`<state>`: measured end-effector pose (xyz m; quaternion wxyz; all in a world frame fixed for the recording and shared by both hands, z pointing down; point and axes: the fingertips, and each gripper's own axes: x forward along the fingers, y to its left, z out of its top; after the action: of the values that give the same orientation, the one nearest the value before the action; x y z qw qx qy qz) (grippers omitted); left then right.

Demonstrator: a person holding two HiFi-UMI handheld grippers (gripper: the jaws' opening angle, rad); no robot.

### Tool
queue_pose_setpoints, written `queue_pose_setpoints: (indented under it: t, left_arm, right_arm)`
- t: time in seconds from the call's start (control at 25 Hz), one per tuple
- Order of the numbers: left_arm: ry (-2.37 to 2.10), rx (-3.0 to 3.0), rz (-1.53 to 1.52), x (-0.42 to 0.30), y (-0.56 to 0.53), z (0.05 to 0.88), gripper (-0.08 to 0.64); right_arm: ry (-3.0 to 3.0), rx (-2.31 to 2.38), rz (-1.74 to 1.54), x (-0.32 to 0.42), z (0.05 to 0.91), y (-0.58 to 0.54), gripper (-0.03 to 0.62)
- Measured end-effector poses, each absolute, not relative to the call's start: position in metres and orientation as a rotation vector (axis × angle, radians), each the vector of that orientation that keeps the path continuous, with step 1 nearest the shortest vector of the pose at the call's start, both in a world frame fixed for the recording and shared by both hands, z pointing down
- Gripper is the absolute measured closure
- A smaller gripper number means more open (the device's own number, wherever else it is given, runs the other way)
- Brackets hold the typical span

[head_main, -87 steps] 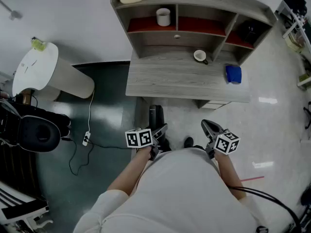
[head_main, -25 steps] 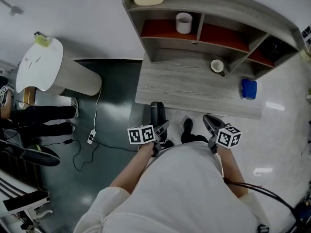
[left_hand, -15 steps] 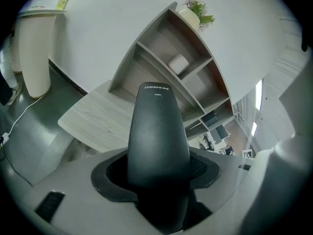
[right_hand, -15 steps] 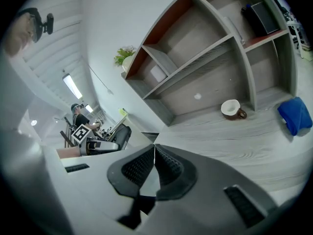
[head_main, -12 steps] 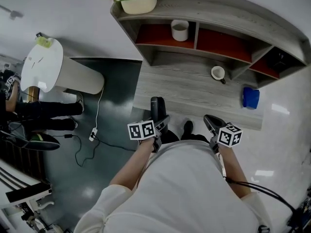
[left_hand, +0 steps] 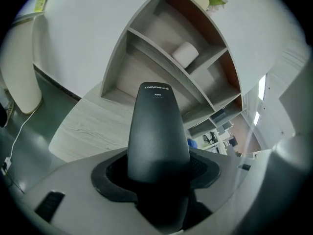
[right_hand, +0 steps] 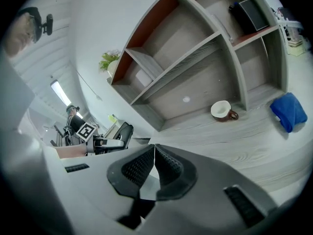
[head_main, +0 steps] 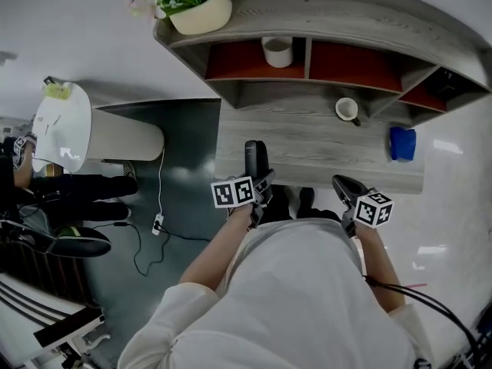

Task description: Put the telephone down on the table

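My left gripper [head_main: 261,183] is shut on a black telephone handset [head_main: 255,160], which sticks out forward over the near edge of the grey wooden table [head_main: 307,148]. In the left gripper view the telephone handset [left_hand: 157,131] rises from between the jaws and fills the middle, with the table [left_hand: 93,126] beyond it. My right gripper [head_main: 347,188] hangs at the table's near edge on the right, and in the right gripper view my right gripper [right_hand: 154,163] has its ribbed pads pressed together with nothing between them.
A white cup [head_main: 347,109] and a blue cloth [head_main: 401,143] lie on the table's right half. The shelf unit [head_main: 330,21] behind holds a white mug [head_main: 277,51] and a flower pot [head_main: 192,6] on top. A white round stand [head_main: 65,125] and a floor cable [head_main: 157,206] are at the left.
The person has stepped closer to the table. The handset's tip, which was short of the table edge, now reaches over it. Both grippers keep their hold and spacing.
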<state>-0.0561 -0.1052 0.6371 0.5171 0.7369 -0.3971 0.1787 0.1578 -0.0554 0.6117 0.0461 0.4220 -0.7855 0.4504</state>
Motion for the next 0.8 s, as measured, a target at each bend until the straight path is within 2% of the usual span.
queue_pose_setpoints:
  t: [0.8]
  left_arm:
    - [-0.961, 1.769, 0.834, -0.069, -0.249, 0.788, 0.275]
  right_arm:
    - [-2.191, 1.492, 1.402, 0.134, 0.634, -0.094, 0.575]
